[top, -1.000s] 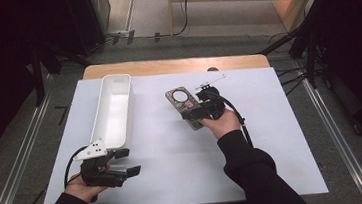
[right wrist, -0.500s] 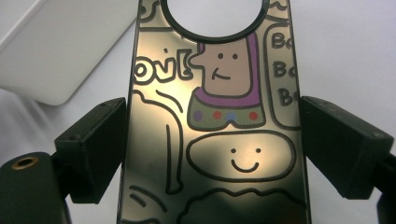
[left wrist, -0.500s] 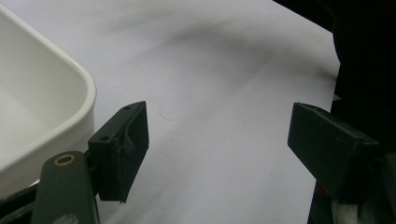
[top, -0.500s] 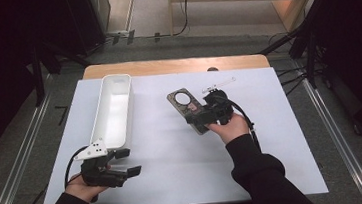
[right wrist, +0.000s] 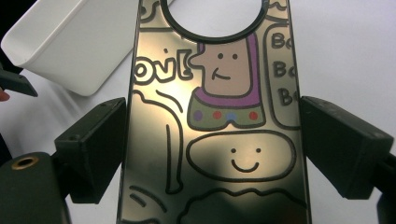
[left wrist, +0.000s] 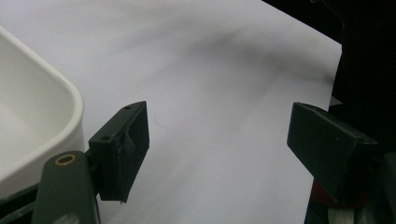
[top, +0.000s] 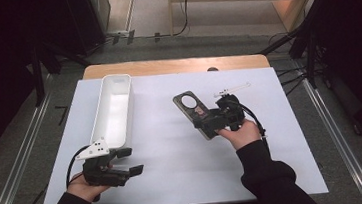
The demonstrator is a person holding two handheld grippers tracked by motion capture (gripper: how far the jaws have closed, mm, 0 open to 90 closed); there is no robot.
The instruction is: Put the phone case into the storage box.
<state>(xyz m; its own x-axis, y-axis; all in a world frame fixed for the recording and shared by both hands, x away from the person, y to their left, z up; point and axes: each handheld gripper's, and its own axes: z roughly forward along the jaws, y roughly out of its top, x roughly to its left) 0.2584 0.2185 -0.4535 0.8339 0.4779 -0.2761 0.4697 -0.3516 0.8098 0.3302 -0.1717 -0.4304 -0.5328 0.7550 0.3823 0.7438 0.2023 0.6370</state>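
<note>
A dark phone case (top: 188,103) printed with cartoon figures, with a round camera hole at its far end, sits right of the table's middle. My right gripper (top: 210,122) is shut on its near half. In the right gripper view the case (right wrist: 219,116) spans the whole gap and each pad (right wrist: 100,144) meets a long edge. My left gripper (top: 133,161) rests at the front left, jaws wide open. In the left gripper view nothing but white sheet lies between the jaws of the gripper (left wrist: 217,140).
A long, empty white tray (top: 116,78) stands at the back left, its corner (left wrist: 42,116) beside my left jaw and its end (right wrist: 70,42) beyond the case. A thin pale stick (top: 233,88) lies behind my right hand. The white sheet (top: 174,153) covers the table.
My right hand has moved to the right and slightly nearer, carrying the phone case with it. The left hand and its gripper have stayed put.
</note>
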